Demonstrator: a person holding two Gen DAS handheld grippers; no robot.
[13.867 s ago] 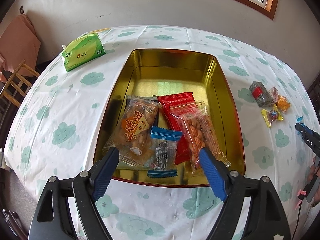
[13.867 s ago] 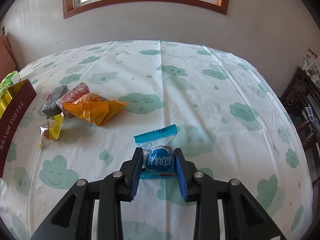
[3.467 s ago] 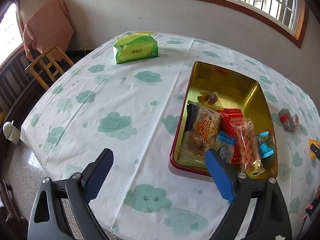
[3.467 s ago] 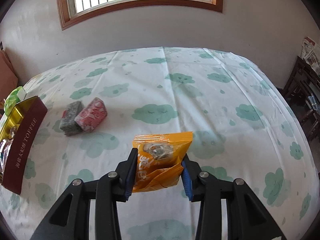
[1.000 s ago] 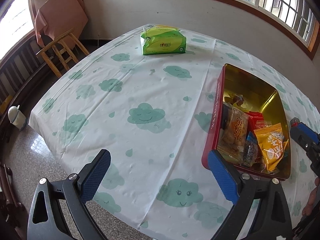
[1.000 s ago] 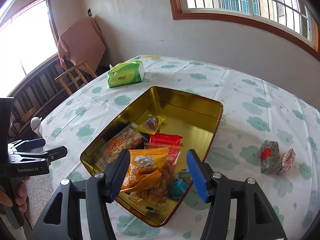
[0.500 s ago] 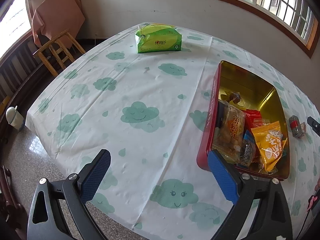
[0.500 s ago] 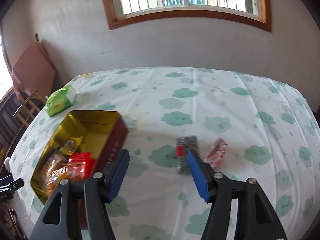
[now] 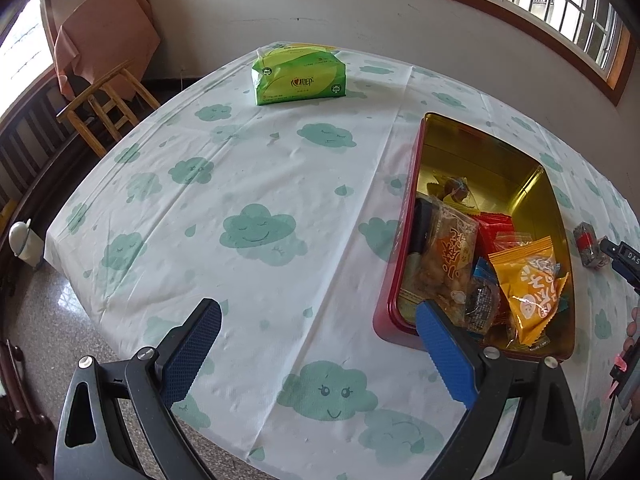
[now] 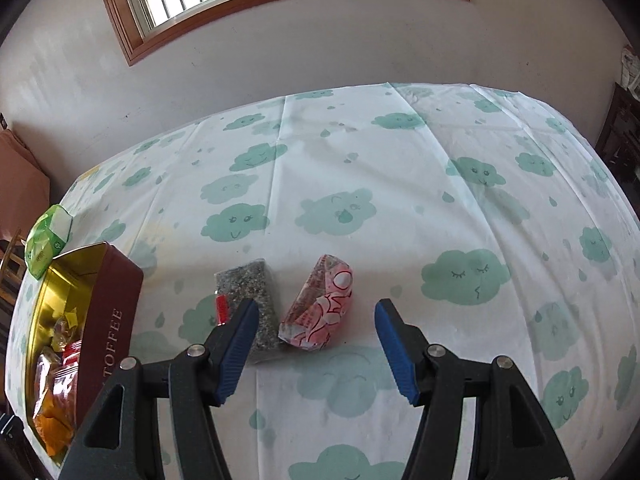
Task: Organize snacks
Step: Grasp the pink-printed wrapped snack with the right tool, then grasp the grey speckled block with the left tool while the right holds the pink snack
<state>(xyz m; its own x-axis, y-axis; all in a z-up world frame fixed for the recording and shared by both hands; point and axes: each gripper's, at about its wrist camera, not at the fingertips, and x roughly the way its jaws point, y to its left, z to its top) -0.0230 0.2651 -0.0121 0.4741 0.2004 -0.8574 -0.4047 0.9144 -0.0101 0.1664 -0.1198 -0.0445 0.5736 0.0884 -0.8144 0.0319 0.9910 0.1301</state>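
The right hand-held gripper (image 10: 314, 344) is spread and empty; the orange snack packet (image 9: 528, 288) it carried a few seconds ago now lies in the tin (image 9: 480, 148) on top of the other snacks, and the gripper has swung back over the table (image 10: 360, 160) to the two pieces that remain outside. The pink-wrapped snack (image 10: 320, 312) lies between its fingers, untouched, and is judged the next pick. The grey packet (image 10: 250, 292) lies touching the pink one on its left, partly behind the left finger (image 10: 236, 344), so a closing grip could catch both. The left hand-held gripper (image 9: 316, 344) hangs spread and empty at the tin's near corner. A green tissue pack (image 9: 298, 74) sits well apart.
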